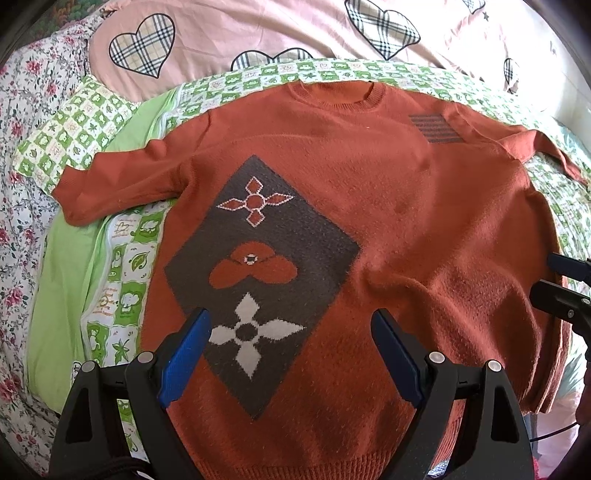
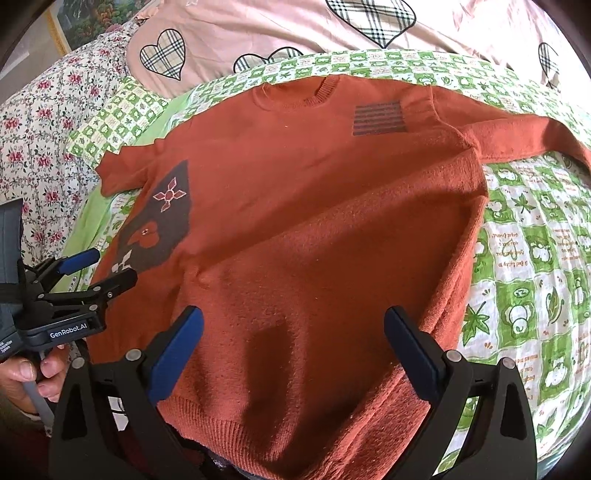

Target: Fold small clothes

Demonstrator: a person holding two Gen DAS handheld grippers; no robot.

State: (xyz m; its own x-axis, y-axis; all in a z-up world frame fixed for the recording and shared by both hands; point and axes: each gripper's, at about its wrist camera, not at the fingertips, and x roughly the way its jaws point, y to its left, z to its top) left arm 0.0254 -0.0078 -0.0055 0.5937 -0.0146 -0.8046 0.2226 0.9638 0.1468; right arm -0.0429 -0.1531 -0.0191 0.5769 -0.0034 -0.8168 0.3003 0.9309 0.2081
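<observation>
A small rust-orange knit sweater (image 1: 388,206) lies flat, front up, on a green checked blanket, neck away from me, both sleeves spread out. It has a brown diamond patch with flowers (image 1: 258,266) and a striped patch at the chest (image 1: 436,128). My left gripper (image 1: 291,325) is open and empty above the lower left part of the sweater. My right gripper (image 2: 291,325) is open and empty above the sweater (image 2: 314,221) near its lower right hem. The left gripper also shows in the right wrist view (image 2: 107,267), and the right gripper's fingertips (image 1: 565,269) show at the left view's right edge.
The green checked blanket (image 2: 535,258) covers the bed under the sweater. A pink quilt with plaid hearts (image 1: 258,33) lies beyond the neck. A floral sheet (image 1: 22,184) runs along the left. A light green cloth (image 1: 62,280) lies at the sweater's left.
</observation>
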